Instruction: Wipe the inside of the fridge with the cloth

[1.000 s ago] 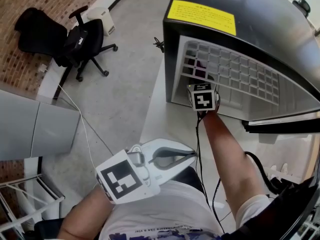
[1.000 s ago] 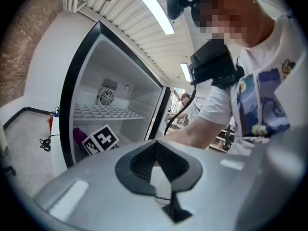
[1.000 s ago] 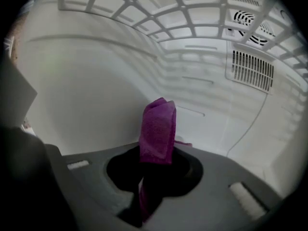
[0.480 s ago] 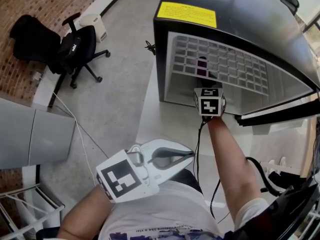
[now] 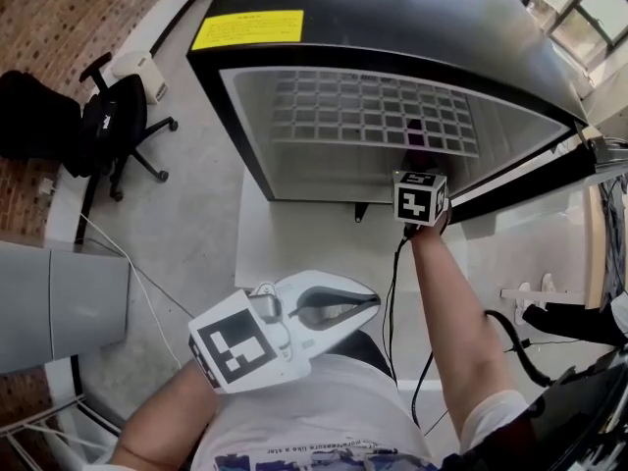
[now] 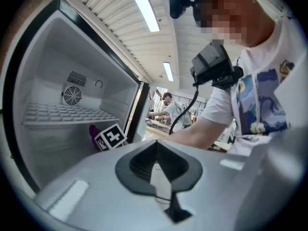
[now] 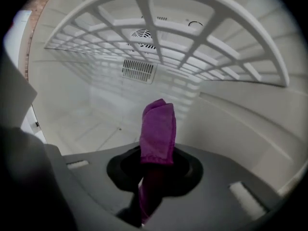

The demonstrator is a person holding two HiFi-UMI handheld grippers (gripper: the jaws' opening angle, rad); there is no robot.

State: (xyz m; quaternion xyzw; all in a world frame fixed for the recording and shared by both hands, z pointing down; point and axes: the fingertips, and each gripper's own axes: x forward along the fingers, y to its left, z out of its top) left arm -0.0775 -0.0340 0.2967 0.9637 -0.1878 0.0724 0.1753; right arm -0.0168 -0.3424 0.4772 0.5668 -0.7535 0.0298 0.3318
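Purple cloth (image 7: 158,134) is pinched in the right gripper (image 7: 155,171), just inside the fridge (image 5: 294,155) under its shelf (image 7: 192,47); press it flat against a wall, sweeping evenly; left gripper (image 5: 368,304) rests closed, empty.

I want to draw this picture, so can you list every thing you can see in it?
fridge: one, black outside and white inside, open, in front of the person
shelf: one, white grid, inside the fridge
fan grille: one, white, on the fridge's back wall
sticker: one, yellow, on top of the fridge
cloth: one, purple, inside the fridge below the shelf
office chair: one, black, on the floor left of the fridge
right hand-held gripper: one, grey, reaching into the fridge, shut on the cloth
left hand-held gripper: one, white, shut and empty, near the person's body
arms: two, bare, holding the grippers
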